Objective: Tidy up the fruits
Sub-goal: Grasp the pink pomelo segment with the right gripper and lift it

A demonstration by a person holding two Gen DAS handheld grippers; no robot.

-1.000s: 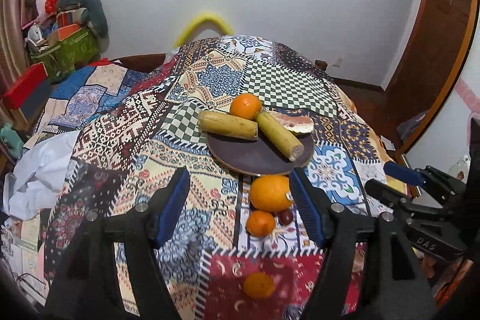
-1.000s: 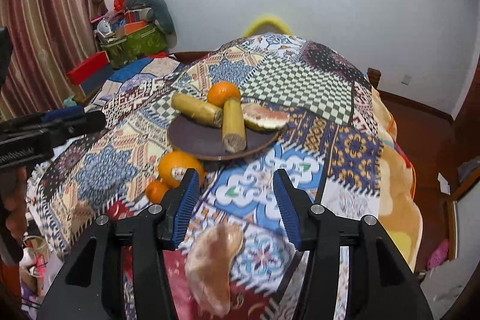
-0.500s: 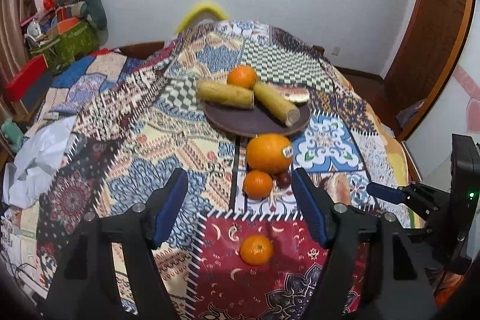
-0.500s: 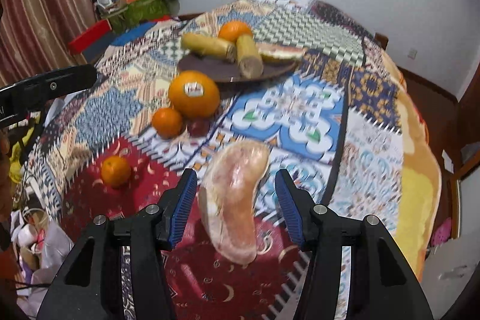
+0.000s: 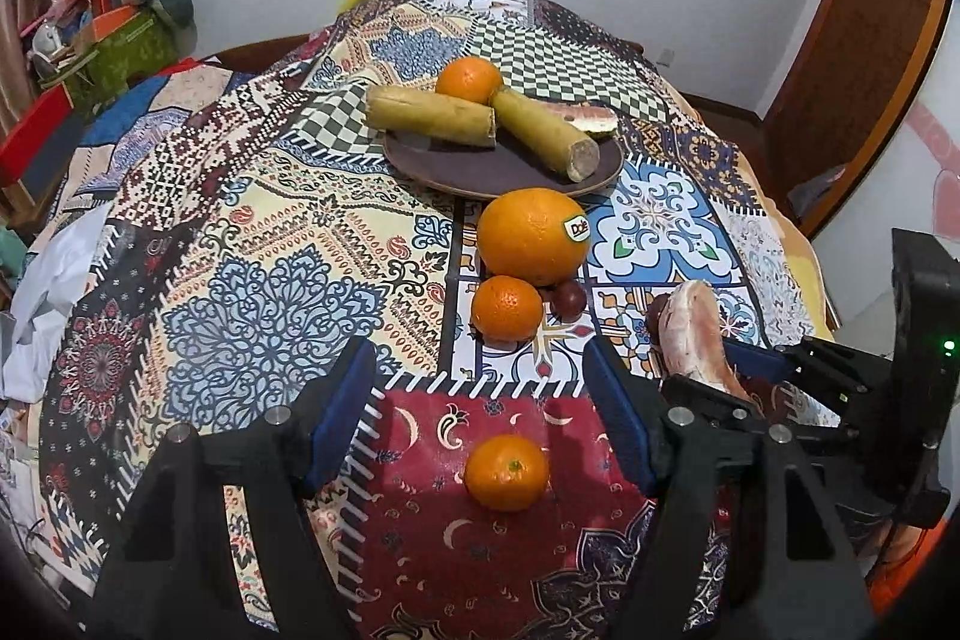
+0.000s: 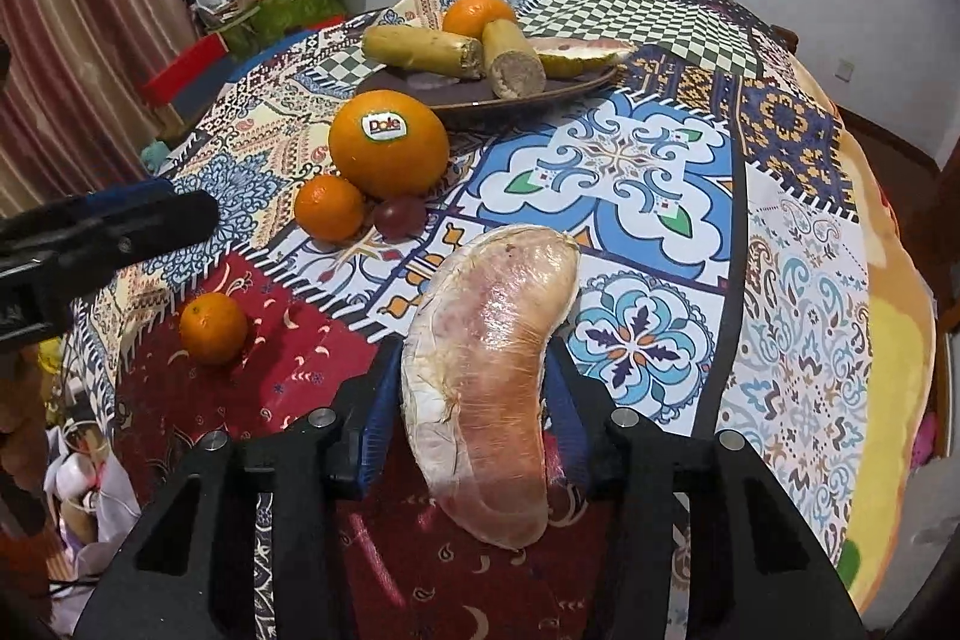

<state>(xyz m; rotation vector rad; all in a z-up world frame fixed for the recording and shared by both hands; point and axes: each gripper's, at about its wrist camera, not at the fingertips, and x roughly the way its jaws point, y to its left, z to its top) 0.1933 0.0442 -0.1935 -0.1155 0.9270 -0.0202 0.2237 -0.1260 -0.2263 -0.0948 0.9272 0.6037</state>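
- Left claw (image 5: 480, 394): blue pads spread wide apart, gripping nothing, angled down over the patchwork cloth (image 5: 258, 244) on the tabletop
- Small tangerine (image 5: 507, 472) lying on the red panel in the gap between the left claw's pads, touching neither
- Just beyond the left claw's tips: second small tangerine (image 5: 506, 310) beside a dark red grape (image 5: 567, 296), both touching a large orange (image 5: 533, 236) with a sticker
- Further ahead: dark round plate (image 5: 480, 169) carrying two yellowish cut stalks (image 5: 432, 115), another orange (image 5: 468, 79) and a peeled wedge at the plate's far right edge (image 5: 591, 118)
- Right claw (image 6: 471, 415): jaws just closing, pads now pressed on both sides of a pale pink pomelo segment (image 6: 486, 382)
- Segment standing up out of the right claw, curved, upper end leaning away from the claw and towards the right
- Same segment (image 5: 690, 334) seen from the left claw as off to its right, in the right claw (image 5: 720, 370)
- Left of the right claw: the lone tangerine (image 6: 213, 328) on the red panel, with a pad of the left claw (image 6: 120, 226) jutting in above it
- Ahead and left of the right claw: large orange (image 6: 389, 142), small tangerine (image 6: 329, 208), grape (image 6: 399, 216), then the plate (image 6: 510, 100)
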